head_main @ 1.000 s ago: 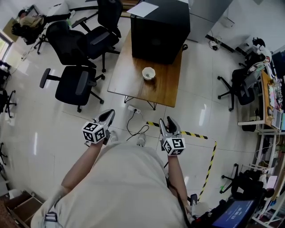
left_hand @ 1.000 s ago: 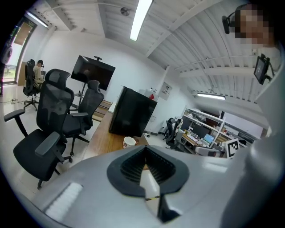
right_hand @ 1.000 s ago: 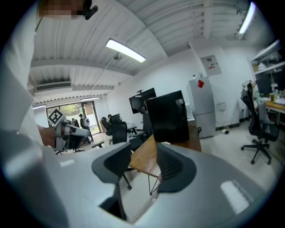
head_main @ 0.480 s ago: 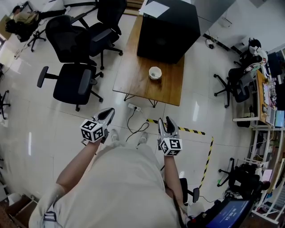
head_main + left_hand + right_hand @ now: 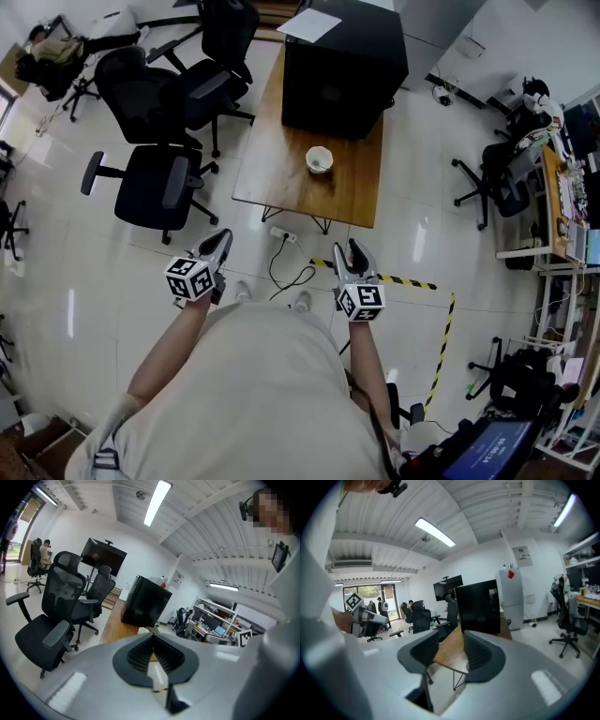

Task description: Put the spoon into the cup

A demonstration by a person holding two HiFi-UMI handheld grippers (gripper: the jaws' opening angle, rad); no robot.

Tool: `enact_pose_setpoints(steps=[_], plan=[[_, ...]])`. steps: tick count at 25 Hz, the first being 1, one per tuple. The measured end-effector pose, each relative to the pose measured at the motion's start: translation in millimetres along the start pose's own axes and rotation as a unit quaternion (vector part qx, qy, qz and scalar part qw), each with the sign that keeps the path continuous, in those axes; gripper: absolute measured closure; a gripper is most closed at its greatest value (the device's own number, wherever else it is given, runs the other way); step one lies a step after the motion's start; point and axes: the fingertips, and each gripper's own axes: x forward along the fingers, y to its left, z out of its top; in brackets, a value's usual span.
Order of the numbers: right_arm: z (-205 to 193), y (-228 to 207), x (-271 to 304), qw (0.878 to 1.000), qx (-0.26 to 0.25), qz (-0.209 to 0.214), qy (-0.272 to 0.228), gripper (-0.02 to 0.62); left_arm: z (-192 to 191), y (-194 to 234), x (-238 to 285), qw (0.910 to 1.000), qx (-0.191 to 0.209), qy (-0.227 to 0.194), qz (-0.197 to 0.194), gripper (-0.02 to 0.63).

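Now right claw (image 5: 354,249), empty, just after slight closing; cup (image 5: 320,160) still far ahead.

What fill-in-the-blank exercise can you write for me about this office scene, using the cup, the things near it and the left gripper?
1. The white cup stands on the wooden ____.
2. Behind the cup stands a large box of ____ colour.
3. On top of the box lies a white sheet of ____.
4. The left gripper has its jaws together and holds ____.

Missing words: table; black; paper; nothing.
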Motion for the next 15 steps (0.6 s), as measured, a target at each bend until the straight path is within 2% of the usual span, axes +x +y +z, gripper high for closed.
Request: enact_pose_setpoints(steps=[6, 15], plan=[[-5.2, -32.0, -11.7, 1.0, 0.01, -0.011, 0.007, 0.445, 3.9, -28.0, 26.2, 0.9998, 0.017, 0.007, -0.013, 0.606], [-7.8, -49.2, -20.1, 0.999, 0.012, -0.028, 0.008, 0.445, 0.3, -34.5, 39.4, 0.9995, 0.023, 0.016, -0.013, 0.606]])
